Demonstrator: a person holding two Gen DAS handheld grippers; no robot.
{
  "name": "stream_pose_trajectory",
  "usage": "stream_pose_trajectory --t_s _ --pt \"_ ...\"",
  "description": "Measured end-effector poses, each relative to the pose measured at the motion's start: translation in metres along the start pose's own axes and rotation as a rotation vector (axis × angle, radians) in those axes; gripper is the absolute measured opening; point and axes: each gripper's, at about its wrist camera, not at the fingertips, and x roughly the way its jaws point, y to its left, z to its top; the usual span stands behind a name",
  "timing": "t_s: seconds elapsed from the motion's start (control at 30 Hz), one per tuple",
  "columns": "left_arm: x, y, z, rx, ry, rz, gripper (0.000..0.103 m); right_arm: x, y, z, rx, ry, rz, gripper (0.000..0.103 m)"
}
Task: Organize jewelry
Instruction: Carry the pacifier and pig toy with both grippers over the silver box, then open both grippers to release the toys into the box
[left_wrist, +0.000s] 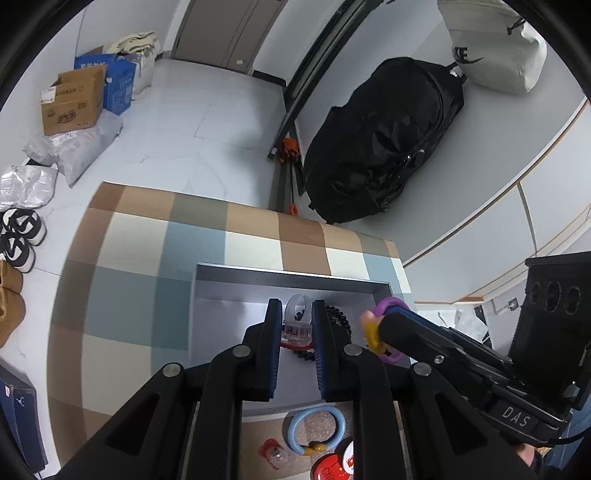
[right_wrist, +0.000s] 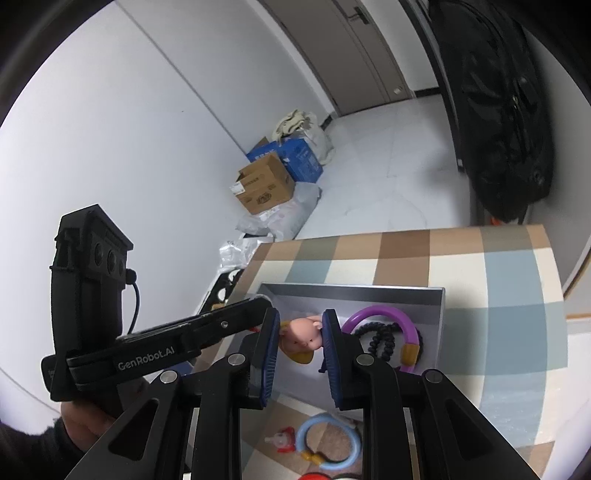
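- Both sets of jaws are busy: the right gripper (right_wrist: 300, 332) is clamped on a purple bracelet (right_wrist: 384, 321) by its pink pig charm (right_wrist: 301, 334), and the left gripper (left_wrist: 294, 325) is pinched narrow around a clear bracelet (left_wrist: 297, 314).
- Using the grey tray (right_wrist: 354, 291) as the anchor: closest to us, short of the tray's near edge, a light blue bracelet (left_wrist: 316, 428) lies on the checkered cloth (left_wrist: 147, 236), with a small red and clear charm (left_wrist: 272, 450) just beside it.
- Over the tray, both held bracelets hang; can't tell if they touch its floor.
- Inside the tray, a black coiled band (right_wrist: 380, 338) sits within the purple loop.
- Beyond the tray's far wall, off the cloth, a big black bag (left_wrist: 384, 140) leans by the wall.
- Far off past the tray, cardboard boxes (right_wrist: 264, 182) sit on the floor.
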Motion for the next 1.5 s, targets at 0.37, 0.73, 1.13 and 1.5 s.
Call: stream_pose_trajectory --t_s 0.37,0.73,1.13,1.5 --pt "0.025 0.003 -0.001 -0.011 0.084 0.015 0.011 0.008 -0.023 0.001 0.083 0.026 0.003 0.022" --pt "0.023 0.006 0.005 -0.045 0.072 -0.026 0.053 -0.004 -0.019 0.007 0.081 -0.031 0.045 0.025" --pt "0.011 0.01 0.002 -0.079 0.053 -0.02 0.06 -0.028 -0.023 0.005 0.093 -0.097 0.024 0.039" --pt "-0.014 0.01 -0.017 0.009 0.001 0.045 0.06 -0.054 -0.03 -0.004 0.099 -0.154 -0.018 0.043"
